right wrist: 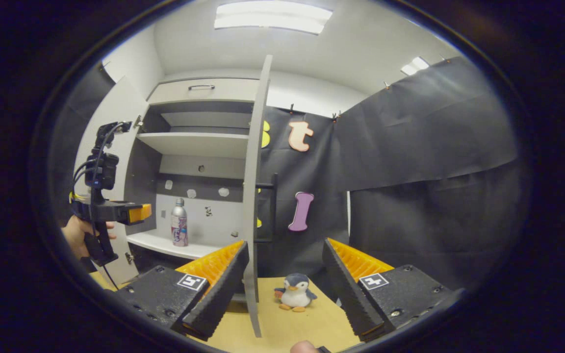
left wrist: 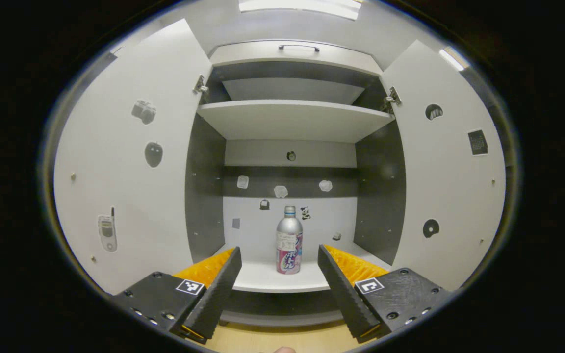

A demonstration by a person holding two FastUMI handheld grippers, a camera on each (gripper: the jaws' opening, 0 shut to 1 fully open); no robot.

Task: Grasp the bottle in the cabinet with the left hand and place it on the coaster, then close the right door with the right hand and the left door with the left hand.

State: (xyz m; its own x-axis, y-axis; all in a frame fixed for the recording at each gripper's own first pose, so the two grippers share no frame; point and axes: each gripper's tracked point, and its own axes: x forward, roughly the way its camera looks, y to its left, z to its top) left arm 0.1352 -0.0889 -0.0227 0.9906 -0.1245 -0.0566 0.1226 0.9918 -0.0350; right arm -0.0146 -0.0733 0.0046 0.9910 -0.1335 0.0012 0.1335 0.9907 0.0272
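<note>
A silver bottle (left wrist: pixel 289 240) with a pink label stands upright on the cabinet's lower shelf (left wrist: pixel 268 279), straight ahead of my left gripper (left wrist: pixel 278 289). That gripper is open, its fingers short of the shelf, nothing between them. Both cabinet doors stand open: the left door (left wrist: pixel 125 162) and the right door (left wrist: pixel 447 166). In the right gripper view the bottle (right wrist: pixel 179 223) is at the left, and the right door (right wrist: pixel 254 196) is seen edge-on just ahead. My right gripper (right wrist: pixel 285 294) is open and empty. The left gripper (right wrist: pixel 133 212), held by a hand (right wrist: pixel 74 233), points at the cabinet.
A small plush penguin (right wrist: pixel 295 292) sits on the wooden table (right wrist: pixel 312 326) to the right of the right door's edge. An upper shelf (left wrist: pixel 290 120) and a drawer with a handle (left wrist: pixel 298 47) sit above the bottle. Small stickers dot the doors and back wall.
</note>
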